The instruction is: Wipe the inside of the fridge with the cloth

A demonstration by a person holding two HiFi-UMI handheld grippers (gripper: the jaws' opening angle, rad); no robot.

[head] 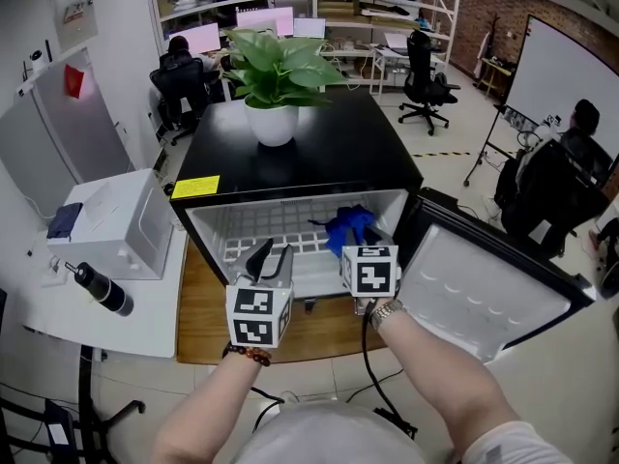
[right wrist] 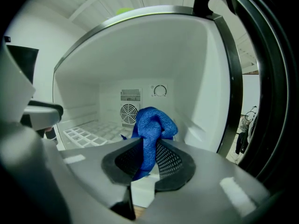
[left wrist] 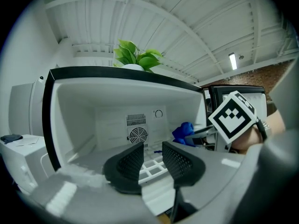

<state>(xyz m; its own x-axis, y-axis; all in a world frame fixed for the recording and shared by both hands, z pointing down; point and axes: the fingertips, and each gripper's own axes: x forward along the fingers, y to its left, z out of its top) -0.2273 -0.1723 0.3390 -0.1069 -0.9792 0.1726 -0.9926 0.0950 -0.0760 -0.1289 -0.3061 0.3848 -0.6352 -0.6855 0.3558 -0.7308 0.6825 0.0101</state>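
A small black fridge (head: 309,153) lies open toward me, its white inside (left wrist: 117,120) showing a wire shelf (head: 280,225) and a round fan grille (right wrist: 127,112) on the back wall. A bunched blue cloth (right wrist: 152,129) is pinched between the pads of my right gripper (right wrist: 148,157), at the fridge's mouth on the right side (head: 353,228). My left gripper (left wrist: 153,160) hovers at the mouth on the left (head: 269,259), jaws apart with nothing between them.
The fridge door (head: 484,293) hangs open to the right. A potted plant (head: 276,85) stands on top of the fridge. A white box (head: 111,225) and a black bottle (head: 102,290) sit on the table to the left. People sit at desks behind.
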